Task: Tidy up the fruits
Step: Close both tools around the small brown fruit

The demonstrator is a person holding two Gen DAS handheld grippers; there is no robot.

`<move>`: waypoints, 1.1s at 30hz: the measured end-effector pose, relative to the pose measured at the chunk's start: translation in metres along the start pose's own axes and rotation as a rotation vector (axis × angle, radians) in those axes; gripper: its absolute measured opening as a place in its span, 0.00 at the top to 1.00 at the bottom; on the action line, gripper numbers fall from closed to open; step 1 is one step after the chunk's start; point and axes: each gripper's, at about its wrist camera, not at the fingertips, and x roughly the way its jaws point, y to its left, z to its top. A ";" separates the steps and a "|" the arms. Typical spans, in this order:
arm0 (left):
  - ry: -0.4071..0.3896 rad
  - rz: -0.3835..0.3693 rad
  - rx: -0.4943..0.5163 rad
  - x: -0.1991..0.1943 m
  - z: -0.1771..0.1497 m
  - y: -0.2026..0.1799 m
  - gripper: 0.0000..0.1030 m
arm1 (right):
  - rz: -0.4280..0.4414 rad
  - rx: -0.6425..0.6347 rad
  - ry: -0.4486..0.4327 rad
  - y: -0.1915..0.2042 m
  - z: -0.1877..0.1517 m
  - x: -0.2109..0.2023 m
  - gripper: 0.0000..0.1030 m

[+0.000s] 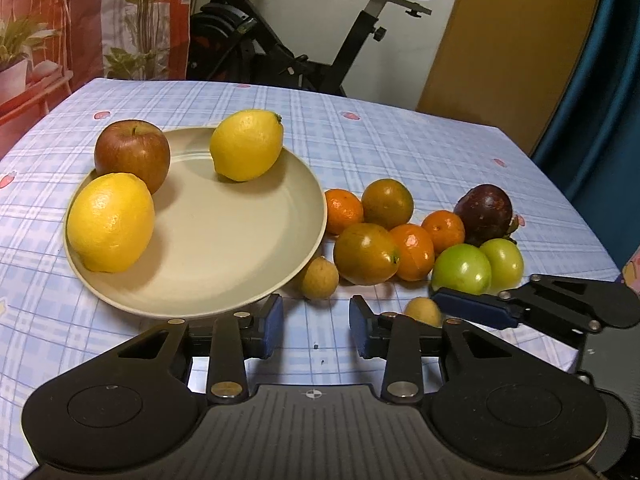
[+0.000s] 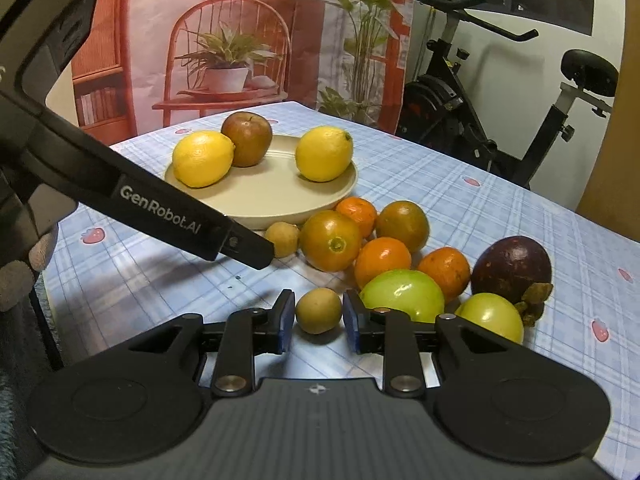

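Observation:
A beige plate [image 1: 224, 248] holds a red apple [image 1: 132, 154] and two lemons [image 1: 110, 222]. To its right on the cloth lie oranges [image 1: 412, 252], brownish-green fruits [image 1: 366, 254], two green fruits [image 1: 462, 268], a purple mangosteen [image 1: 484, 209] and two small tan longans [image 1: 320, 279]. My left gripper [image 1: 316, 326] is open and empty, just in front of the plate's near rim. My right gripper [image 2: 318, 322] is open with its pads on either side of the nearer longan [image 2: 318, 310], which rests on the table.
The table carries a blue plaid cloth [image 1: 400, 148]. An exercise bike [image 1: 288, 36] stands behind it, with a printed backdrop [image 2: 224, 40] at the left. The left gripper's body [image 2: 172, 212] crosses the right wrist view near the plate.

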 end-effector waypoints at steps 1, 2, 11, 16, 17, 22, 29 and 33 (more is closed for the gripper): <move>-0.001 0.006 0.003 0.002 0.000 -0.001 0.62 | -0.005 0.001 0.002 -0.002 0.000 -0.001 0.73; -0.002 0.012 0.007 0.003 0.001 -0.003 0.63 | -0.009 0.006 0.003 -0.003 0.000 -0.001 0.73; -0.012 0.028 0.007 0.012 0.002 -0.005 0.64 | 0.001 0.024 0.001 -0.007 -0.002 -0.003 0.73; -0.025 0.038 0.020 0.016 0.003 -0.008 0.66 | 0.002 0.026 0.001 -0.006 -0.002 -0.004 0.73; -0.027 0.039 0.023 0.016 0.004 -0.008 0.66 | 0.002 0.026 0.001 -0.006 -0.002 -0.004 0.73; -0.041 0.047 0.042 0.020 0.004 -0.012 0.66 | 0.001 0.026 0.001 -0.006 -0.002 -0.004 0.73; -0.070 0.033 0.061 0.014 0.003 -0.014 0.74 | 0.001 0.027 0.002 -0.006 -0.001 -0.004 0.72; -0.086 0.013 0.083 0.004 0.002 -0.016 0.74 | 0.000 0.027 0.003 -0.005 -0.001 -0.004 0.72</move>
